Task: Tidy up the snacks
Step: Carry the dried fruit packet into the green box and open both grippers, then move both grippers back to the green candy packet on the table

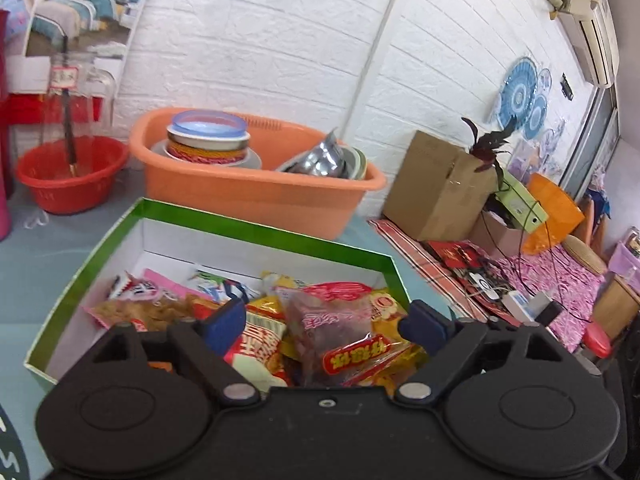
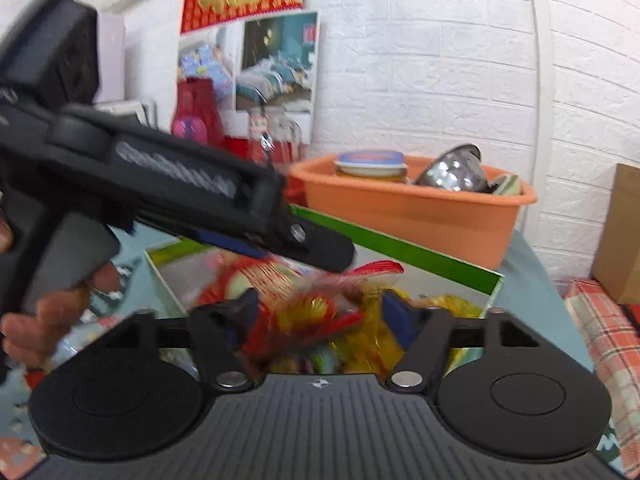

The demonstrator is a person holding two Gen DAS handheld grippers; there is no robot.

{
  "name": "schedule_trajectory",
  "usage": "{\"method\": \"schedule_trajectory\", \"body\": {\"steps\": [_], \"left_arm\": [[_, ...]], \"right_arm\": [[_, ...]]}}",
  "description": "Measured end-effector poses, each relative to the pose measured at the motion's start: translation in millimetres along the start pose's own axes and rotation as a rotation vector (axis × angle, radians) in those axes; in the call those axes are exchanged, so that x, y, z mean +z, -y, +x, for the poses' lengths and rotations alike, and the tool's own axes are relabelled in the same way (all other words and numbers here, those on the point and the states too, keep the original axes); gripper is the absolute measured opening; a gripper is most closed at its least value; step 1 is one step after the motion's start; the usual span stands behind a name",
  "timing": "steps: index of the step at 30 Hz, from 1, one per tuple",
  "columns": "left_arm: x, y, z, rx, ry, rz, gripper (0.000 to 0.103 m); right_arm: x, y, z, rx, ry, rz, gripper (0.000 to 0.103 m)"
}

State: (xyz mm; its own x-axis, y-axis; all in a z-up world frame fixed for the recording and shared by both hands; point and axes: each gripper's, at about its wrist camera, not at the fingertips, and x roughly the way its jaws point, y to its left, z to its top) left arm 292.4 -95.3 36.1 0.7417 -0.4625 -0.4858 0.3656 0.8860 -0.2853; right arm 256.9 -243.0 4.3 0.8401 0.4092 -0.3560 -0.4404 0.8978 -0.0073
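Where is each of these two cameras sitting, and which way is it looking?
Left wrist: on the left gripper, looking over its open fingers into the green-rimmed snack box.
Right wrist: on the right gripper, facing the same box; the left gripper and the hand holding it show.
Shared: snack box, orange tub, white brick wall.

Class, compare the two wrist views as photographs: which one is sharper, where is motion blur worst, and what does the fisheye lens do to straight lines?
Left wrist view: mostly sharp, print on the snack packets in the green-rimmed box readable. Right wrist view: strongly motion-blurred, worst on the packets and the left gripper crossing the frame. Both views: fisheye bends the brick wall lines and darkens the corners; lighting is even.
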Motion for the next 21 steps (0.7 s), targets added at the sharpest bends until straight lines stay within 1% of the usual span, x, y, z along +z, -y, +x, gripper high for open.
{"method": "schedule_trajectory", "body": {"steps": [5,7,13,15,18,20,21], "left_arm": [[1.7,1.4,-9.7,-0.021,-0.01,-0.016,0.103],[3.1,5.0,-20.9,-0.036,-0.003,-0.018,0.103],[-1.5,21.4,-77.9,-0.06,0.022,-0.012,0.103],[-7.7,22.5,-98.8,-0.054,0.014,-0.03,0.103],[-23.1,20.0,-129.8,-0.047,0.008,-0.062,0.103],[-36.7,16.0,-149.0,-0.053,0.015,-0.079,0.103],[-45.3,14.4,-158.5,-0.044,0.012,-0.092,0.103]], "right_arm": [[0.2,-5.3,-8.2,-0.009,-0.006,-0.018,0.103],[5.1,-9.4,-20.0,0.0,0.019,-0.027,0.103],[18.0,-32.2,-75.5,0.027,0.104,-0.071,0.103],[16.4,-42.2,-94.5,0.033,0.114,-0.09,0.103],[7.6,-57.8,-118.7,0.053,0.101,-0.121,0.103],[-1.8,-65.3,-130.7,0.08,0.077,-0.122,0.103],[-6.7,-68.5,-135.1,0.091,0.063,-0.121,0.103]]}}
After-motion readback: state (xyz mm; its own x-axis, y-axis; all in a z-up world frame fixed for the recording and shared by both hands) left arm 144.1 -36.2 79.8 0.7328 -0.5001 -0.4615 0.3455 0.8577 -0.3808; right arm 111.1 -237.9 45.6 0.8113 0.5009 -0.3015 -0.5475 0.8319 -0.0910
